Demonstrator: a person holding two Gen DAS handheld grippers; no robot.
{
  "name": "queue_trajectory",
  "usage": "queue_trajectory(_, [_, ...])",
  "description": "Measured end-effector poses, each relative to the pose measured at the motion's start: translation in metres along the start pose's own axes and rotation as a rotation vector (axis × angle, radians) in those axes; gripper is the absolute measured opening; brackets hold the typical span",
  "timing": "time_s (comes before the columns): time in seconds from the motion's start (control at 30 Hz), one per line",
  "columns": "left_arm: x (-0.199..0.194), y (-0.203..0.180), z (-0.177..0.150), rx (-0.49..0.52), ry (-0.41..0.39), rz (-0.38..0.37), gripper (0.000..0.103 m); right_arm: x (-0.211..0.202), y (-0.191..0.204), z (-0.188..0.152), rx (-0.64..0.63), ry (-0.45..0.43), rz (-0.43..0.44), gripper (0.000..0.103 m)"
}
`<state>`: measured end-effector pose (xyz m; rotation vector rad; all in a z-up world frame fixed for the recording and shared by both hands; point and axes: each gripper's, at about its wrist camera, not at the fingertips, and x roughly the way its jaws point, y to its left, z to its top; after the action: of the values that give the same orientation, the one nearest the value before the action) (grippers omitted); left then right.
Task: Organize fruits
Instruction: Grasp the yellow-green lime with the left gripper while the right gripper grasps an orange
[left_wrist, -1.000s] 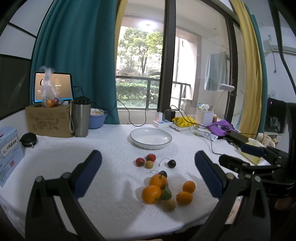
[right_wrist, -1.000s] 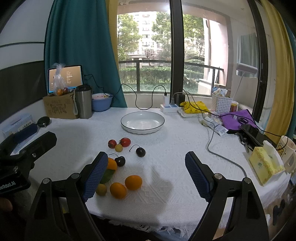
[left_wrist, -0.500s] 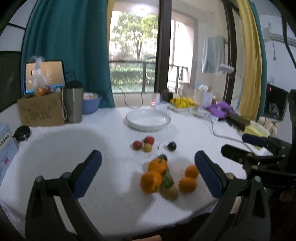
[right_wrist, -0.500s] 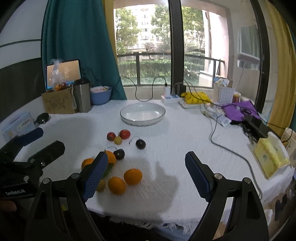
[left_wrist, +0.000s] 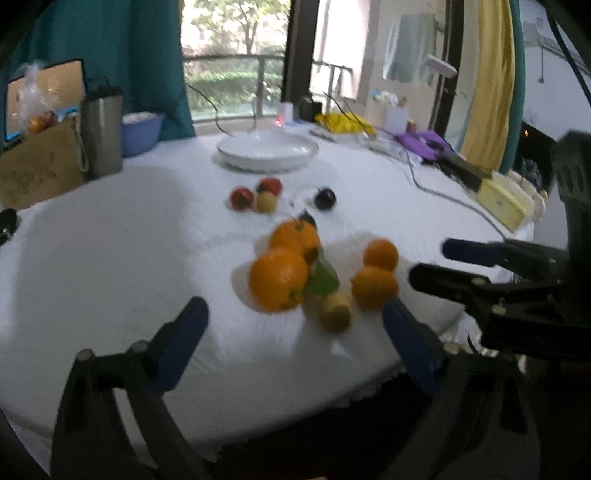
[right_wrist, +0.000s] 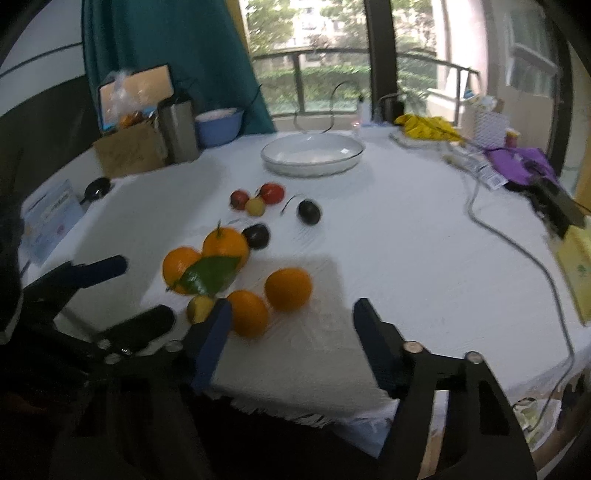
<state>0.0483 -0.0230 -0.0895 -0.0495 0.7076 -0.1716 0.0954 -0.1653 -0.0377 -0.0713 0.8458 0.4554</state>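
While both claws, left claw (left_wrist: 295, 332) and right claw (right_wrist: 291, 332), are hanging spread wide, round glossy oranges (right_wrist: 288, 289) are sitting on the white woven surface (right_wrist: 388, 258).

Bright room w/ balcony window (right_wrist: 332, 74).
You've a teal curtain (right_wrist: 177, 55) left, prob. yellow curtain (left_wrist: 487, 74) right.

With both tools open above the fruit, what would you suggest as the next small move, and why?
Probably ease the right tool forward and down so its open fingers straddle the nearest orange. That orange sits just off its left finger, no fruit is gripped yet, and the white plate is empty. The left tool is open too, facing the larger oranges.
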Motion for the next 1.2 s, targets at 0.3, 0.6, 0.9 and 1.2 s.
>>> queue_trajectory(0.3, [0.012,0.001,-0.006,-0.014,0.1,-0.042,0.071,0.028,0.01,-0.001,-0.024,0.08,0.11,0.049])
queue_trajectory(0.6, [0.021,-0.016,-0.001,0.044,0.146,-0.032,0.051,0.039,0.004,0.0,-0.023,0.094,0.189,0.036])
queue_trajectory(0.9, [0.038,-0.04,0.009,0.084,0.172,-0.008,0.037,0.019,-0.024,0.001,0.007,0.026,0.17,0.036])
queue_trajectory(1.2, [0.038,-0.042,0.017,0.102,0.171,-0.01,0.025,0.008,-0.036,0.003,0.028,-0.024,0.154,0.036])
